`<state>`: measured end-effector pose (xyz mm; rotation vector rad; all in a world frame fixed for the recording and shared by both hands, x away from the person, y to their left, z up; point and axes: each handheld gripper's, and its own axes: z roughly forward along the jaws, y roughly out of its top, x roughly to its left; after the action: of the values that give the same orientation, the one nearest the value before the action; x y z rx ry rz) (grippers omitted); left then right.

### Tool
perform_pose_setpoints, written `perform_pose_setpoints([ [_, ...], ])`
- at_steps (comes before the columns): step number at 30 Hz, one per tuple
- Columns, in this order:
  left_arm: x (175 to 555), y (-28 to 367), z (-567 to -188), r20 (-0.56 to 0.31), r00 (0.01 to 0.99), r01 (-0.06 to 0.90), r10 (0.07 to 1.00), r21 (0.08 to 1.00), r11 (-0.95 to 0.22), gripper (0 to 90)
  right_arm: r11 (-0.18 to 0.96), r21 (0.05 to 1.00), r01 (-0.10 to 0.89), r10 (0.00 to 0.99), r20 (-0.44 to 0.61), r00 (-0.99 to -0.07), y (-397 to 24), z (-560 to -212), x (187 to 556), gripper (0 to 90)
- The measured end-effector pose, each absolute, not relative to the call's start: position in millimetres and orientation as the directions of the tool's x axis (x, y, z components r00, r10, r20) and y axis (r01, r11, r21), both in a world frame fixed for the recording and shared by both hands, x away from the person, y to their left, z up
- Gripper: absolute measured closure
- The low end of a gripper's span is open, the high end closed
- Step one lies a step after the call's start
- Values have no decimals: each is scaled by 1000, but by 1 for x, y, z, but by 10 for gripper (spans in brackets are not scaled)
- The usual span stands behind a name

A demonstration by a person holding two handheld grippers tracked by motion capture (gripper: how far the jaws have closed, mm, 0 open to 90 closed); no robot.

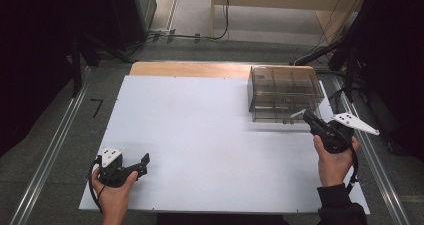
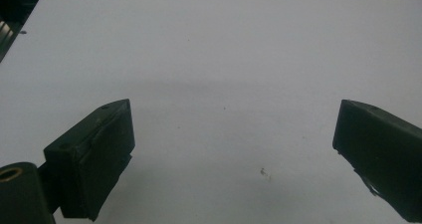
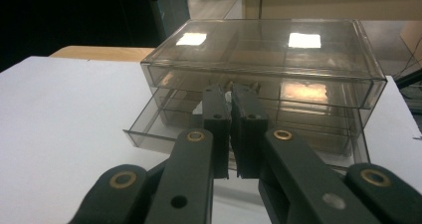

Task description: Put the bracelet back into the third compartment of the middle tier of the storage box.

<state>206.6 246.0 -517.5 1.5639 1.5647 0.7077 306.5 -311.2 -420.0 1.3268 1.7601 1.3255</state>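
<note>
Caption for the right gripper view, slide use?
Shut right claw in front of a clear drawer box, its bottom drawer pulled partly out.

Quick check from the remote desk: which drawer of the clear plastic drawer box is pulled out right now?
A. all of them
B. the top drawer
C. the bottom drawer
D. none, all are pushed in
C: in the right gripper view the bottom drawer juts out from the drawer box, while the drawers above sit flush behind the shut right tool.
</note>
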Motion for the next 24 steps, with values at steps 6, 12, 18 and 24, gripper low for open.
perform_pose_setpoints([
  [6, 207, 246, -517, -144, 83, 542, 986, 837, 77, 33, 9, 927, 375, 935, 125, -333, -318, -421, 311, 837],
  [12, 207, 245, -518, -145, 84, 541, 986, 837, 77, 33, 2, 925, 381, 941, 127, -314, -323, -424, 318, 837],
  [18, 207, 246, -518, -147, 85, 542, 985, 837, 78, 33, -9, 924, 383, 949, 129, -289, -327, -426, 323, 837],
  [24, 207, 245, -518, -147, 84, 542, 986, 836, 78, 33, -25, 921, 389, 954, 138, -266, -332, -429, 329, 837],
])
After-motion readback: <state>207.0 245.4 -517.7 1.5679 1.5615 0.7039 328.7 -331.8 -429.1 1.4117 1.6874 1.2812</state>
